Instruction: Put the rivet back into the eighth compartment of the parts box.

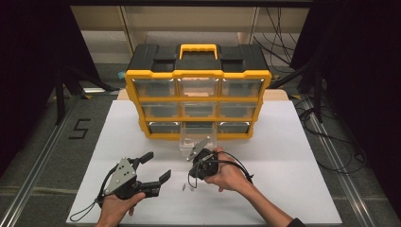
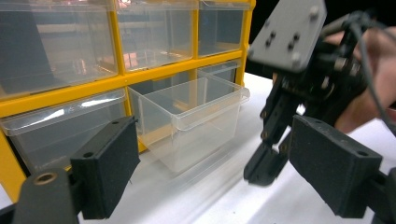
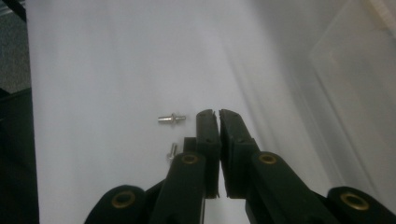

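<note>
The small silver metal pins (image 3: 172, 118) could be missed, since the right gripper's (image 3: 218, 113) jaws are pressed together, empty, beside them; the left gripper's (image 2: 212, 154) are spread apart.

One cabinet (image 1: 197, 90), nine drawers, two pins (image 3: 171, 119).

- Left gripper (image 1: 152, 166), near left, lies low in the left hand (image 1: 116, 206), its fingers (image 2: 106, 163) spread wide apart.
- Right gripper (image 3: 218, 116), in the right hand (image 1: 230, 172), points down, fingers (image 3: 208, 135) pressed together.
</note>
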